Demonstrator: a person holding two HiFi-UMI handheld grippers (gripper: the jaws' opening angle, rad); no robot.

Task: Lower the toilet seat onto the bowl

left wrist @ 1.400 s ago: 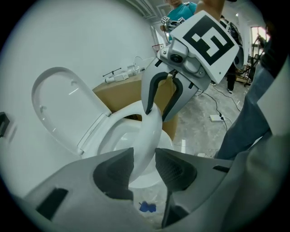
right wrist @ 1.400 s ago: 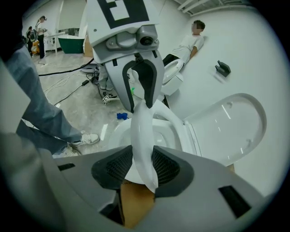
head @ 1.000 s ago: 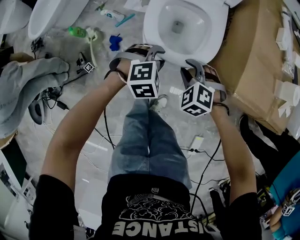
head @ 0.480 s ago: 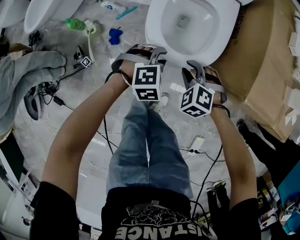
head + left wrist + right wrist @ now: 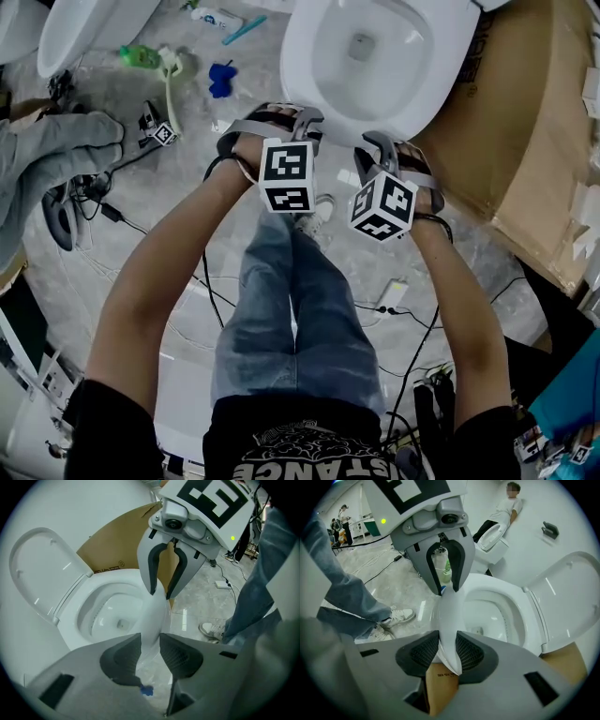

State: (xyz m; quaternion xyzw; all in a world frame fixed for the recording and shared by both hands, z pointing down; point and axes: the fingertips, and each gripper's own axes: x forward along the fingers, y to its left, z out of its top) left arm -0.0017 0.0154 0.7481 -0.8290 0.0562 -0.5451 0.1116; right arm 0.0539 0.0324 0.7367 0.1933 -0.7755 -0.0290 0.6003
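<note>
A white toilet stands ahead with its lid raised; the same lid shows in the right gripper view. Both grippers face each other across the front edge of the seat. My left gripper straddles that white edge, its jaws closing with the edge filling the gap between the pads. My right gripper also has its jaws closing on the seat edge, and both pads touch it. In the head view the left gripper and right gripper sit side by side at the bowl's near rim.
A brown cardboard box stands right of the toilet. A second toilet, a green bottle, a blue object and cables lie on the floor to the left. My jeans and shoe are directly below the grippers.
Both grippers have crept a little up and left, closer against the bowl's front rim. The toilet and floor items have hardly moved in the view.
</note>
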